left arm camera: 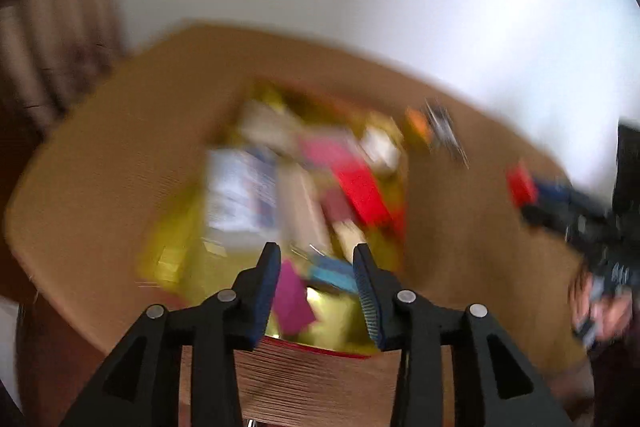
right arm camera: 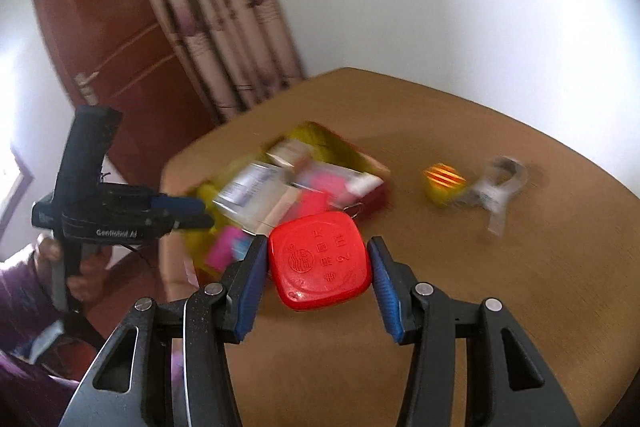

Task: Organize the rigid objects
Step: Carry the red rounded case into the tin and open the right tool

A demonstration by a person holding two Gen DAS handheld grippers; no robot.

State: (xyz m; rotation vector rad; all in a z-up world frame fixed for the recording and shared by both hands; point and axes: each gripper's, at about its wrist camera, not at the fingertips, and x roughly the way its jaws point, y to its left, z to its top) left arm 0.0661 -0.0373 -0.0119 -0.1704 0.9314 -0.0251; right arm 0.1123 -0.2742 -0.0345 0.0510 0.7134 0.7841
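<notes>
My right gripper [right arm camera: 317, 263] is shut on a red rounded-square case [right arm camera: 320, 261] with embossed characters and holds it above the brown table [right arm camera: 520, 287]. The case also shows in the left wrist view [left arm camera: 520, 185], at the tip of the right gripper [left arm camera: 536, 195]. My left gripper [left arm camera: 316, 279] is open and empty, hovering over the near end of a yellow-lined box [left arm camera: 176, 259] full of mixed items. That box [right arm camera: 340, 143] lies just beyond the red case in the right wrist view, with my left gripper [right arm camera: 200, 213] at its left end.
An orange-and-yellow cube [right arm camera: 442, 181] and a grey clip [right arm camera: 496, 187] lie on the table right of the box; both also show in the left wrist view, the cube [left arm camera: 418, 125] and the clip [left arm camera: 446, 131]. A curtain [right arm camera: 216, 11] and a wooden door [right arm camera: 108, 39] stand behind.
</notes>
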